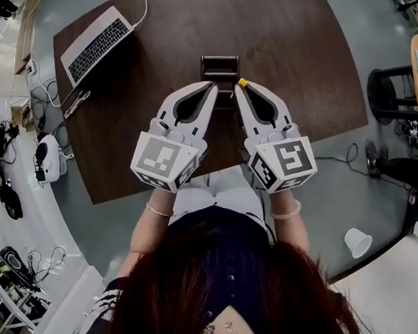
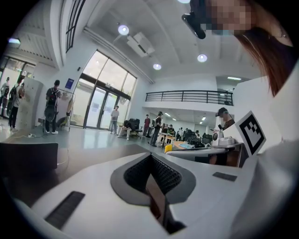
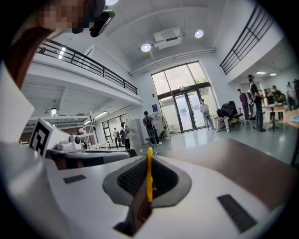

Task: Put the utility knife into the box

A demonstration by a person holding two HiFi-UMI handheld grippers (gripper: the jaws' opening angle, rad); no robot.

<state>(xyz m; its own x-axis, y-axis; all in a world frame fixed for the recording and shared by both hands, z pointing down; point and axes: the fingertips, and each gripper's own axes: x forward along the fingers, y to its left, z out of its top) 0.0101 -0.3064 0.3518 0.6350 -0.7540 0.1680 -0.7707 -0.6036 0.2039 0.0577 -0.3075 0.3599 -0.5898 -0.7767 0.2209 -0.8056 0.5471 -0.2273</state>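
right gripper view shows the yellow utility knife (image 3: 149,173) edge-on, clamped in the right tongs (image 1: 241,88), its body mostly hidden. head view shows just its tip, at the box's (image 1: 220,59) 4 o'clock. left tongs (image 1: 212,87) are together, empty.

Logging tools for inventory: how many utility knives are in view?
1: the yellow utility knife, clamped in the right gripper, close to the box. More could be hidden inside the box.
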